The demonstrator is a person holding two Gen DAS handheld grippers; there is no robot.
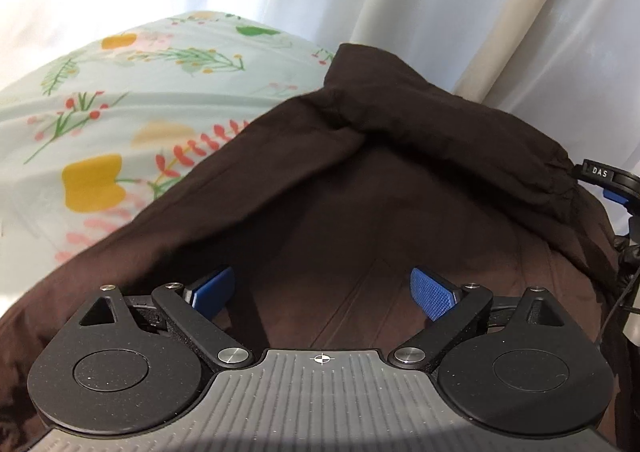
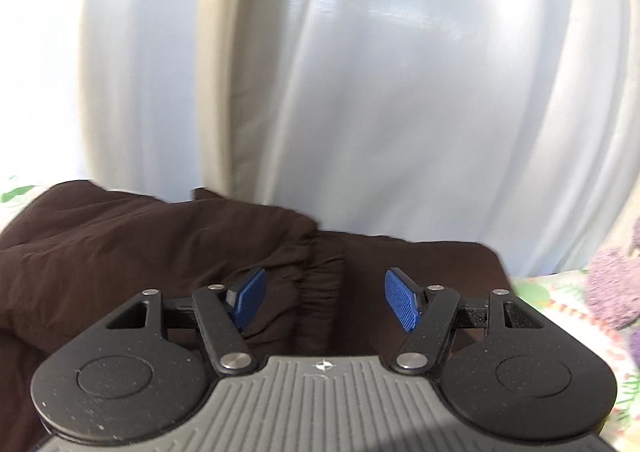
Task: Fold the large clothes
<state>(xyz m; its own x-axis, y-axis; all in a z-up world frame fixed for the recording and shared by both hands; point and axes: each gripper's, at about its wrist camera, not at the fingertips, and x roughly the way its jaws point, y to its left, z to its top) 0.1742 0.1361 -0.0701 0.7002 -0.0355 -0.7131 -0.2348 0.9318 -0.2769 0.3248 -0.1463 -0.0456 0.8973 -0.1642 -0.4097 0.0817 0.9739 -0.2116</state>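
Observation:
A dark brown garment (image 1: 360, 188) lies on a floral bed sheet (image 1: 120, 100), with a sleeve folded across it toward an elastic cuff at the right. My left gripper (image 1: 322, 294) is open and empty, just above the garment's body. In the right wrist view the same brown garment (image 2: 140, 244) lies below, its gathered cuff (image 2: 320, 292) between the blue pads. My right gripper (image 2: 324, 300) is open and holds nothing. Part of the right gripper (image 1: 612, 180) shows at the right edge of the left wrist view.
White and beige curtains (image 2: 360, 92) hang close behind the bed. A purple fuzzy item (image 2: 612, 284) lies on the sheet at the right. The floral sheet (image 2: 536, 292) shows to the right of the garment.

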